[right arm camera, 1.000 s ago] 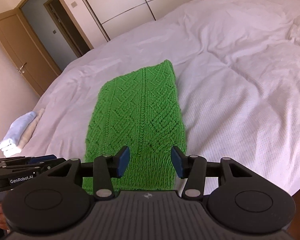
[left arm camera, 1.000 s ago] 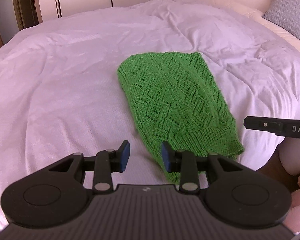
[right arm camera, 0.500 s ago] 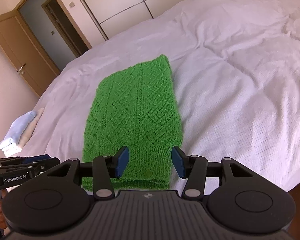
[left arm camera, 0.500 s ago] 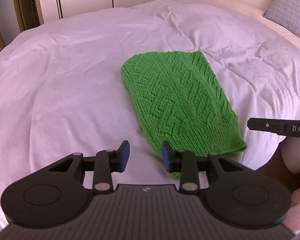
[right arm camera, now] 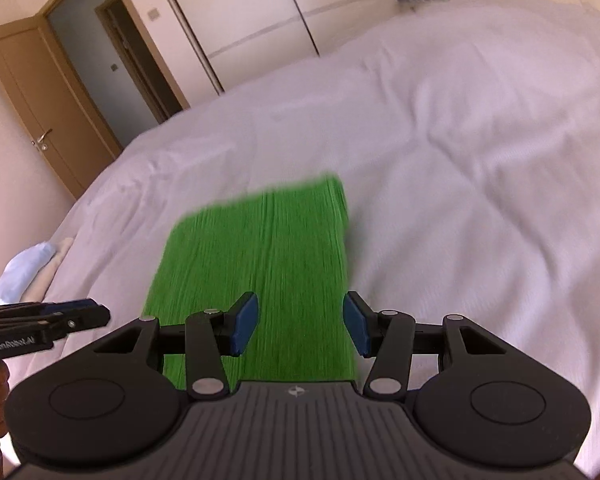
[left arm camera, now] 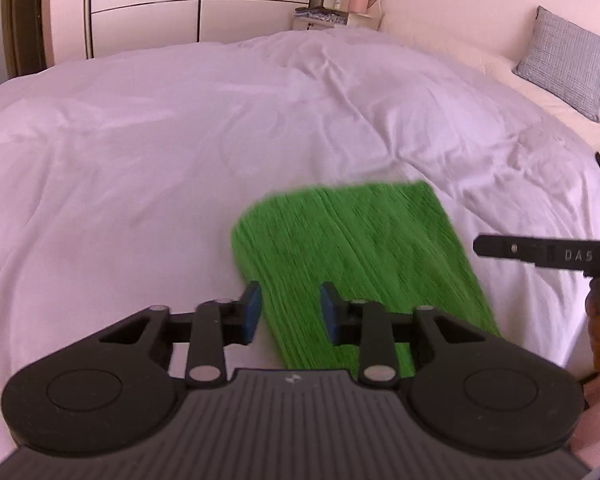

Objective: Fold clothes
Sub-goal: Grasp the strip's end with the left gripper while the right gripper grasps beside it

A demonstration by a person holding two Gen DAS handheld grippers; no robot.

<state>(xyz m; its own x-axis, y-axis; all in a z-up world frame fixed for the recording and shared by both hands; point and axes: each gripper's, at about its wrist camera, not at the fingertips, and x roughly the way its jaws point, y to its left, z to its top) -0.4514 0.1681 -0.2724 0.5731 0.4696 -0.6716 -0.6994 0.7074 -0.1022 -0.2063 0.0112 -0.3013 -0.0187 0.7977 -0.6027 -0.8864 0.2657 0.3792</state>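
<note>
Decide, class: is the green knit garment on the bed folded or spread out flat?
Folded. The green knit garment lies as a narrow, straight-edged strip on the white duvet, with no sleeves or neckline showing. Motion blur hides the layers, so the number of folds cannot be told.

Your left gripper (left arm camera: 290,312) is matte black plastic with a ribbed grey deck in front of the camera, a small pale logo at its front edge. Two round housings flank the deck, each with a shallow ring moulded in. Silver screws sit at the base of each finger link, smaller ones further out. The fingertips (left arm camera: 253,311) carry blue pads. Your right gripper (right arm camera: 298,326) is built the same; from the other camera its side reads "DAS", while the left one's side reads "GenRobot.AI".
</note>
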